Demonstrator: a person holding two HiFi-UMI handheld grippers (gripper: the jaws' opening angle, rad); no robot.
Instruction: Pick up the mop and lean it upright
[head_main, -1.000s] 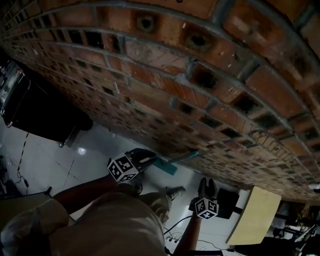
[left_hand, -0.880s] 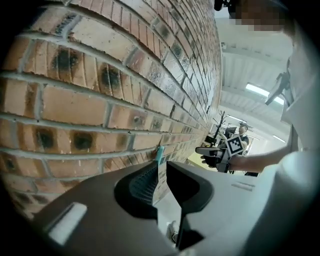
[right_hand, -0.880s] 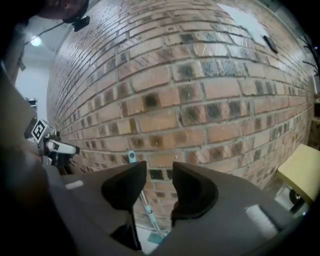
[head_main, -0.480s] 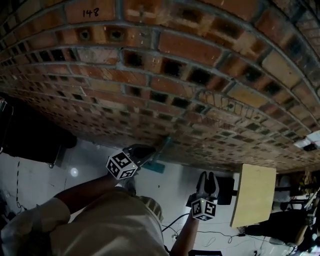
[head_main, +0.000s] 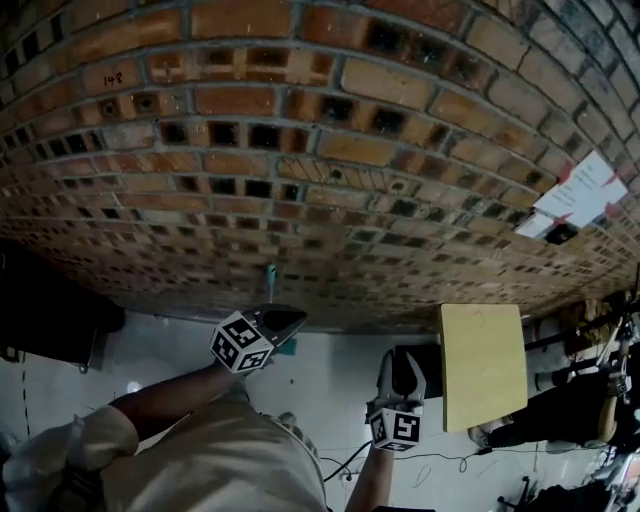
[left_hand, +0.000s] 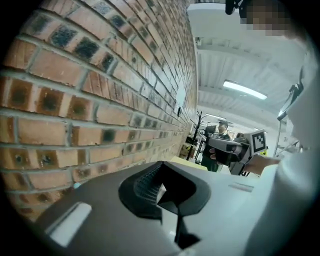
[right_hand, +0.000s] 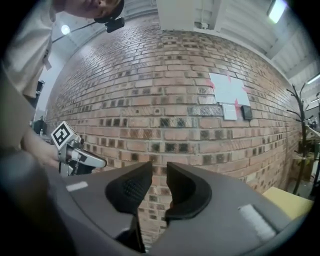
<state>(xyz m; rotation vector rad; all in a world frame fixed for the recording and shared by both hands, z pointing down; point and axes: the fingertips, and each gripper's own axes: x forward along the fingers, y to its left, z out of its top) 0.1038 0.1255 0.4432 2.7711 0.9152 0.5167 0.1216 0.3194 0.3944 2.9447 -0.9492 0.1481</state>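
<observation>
The mop stands upright against the brick wall (head_main: 330, 150). Its thin teal handle (head_main: 270, 275) rises above my left gripper, and its teal head (head_main: 288, 347) shows just below it by the floor. My left gripper (head_main: 293, 317) sits close beside the handle, its jaws just closed to shut with nothing between them (left_hand: 161, 172). My right gripper (head_main: 400, 360) hangs to the right, apart from the mop. It faces the wall, and its jaws (right_hand: 159, 172) have just been closing to a narrow gap that holds nothing.
A yellow board (head_main: 483, 365) stands right of the right gripper. White papers (head_main: 585, 190) are stuck to the wall at upper right. A dark object (head_main: 50, 310) sits at the left. A person stands far off (left_hand: 221, 131). Cables (head_main: 440, 460) lie on the white floor.
The mop handle has swung from slanting to the right to upright against the wall. Both grippers have risen, and my view has tilted up the wall. The right jaws have narrowed.
</observation>
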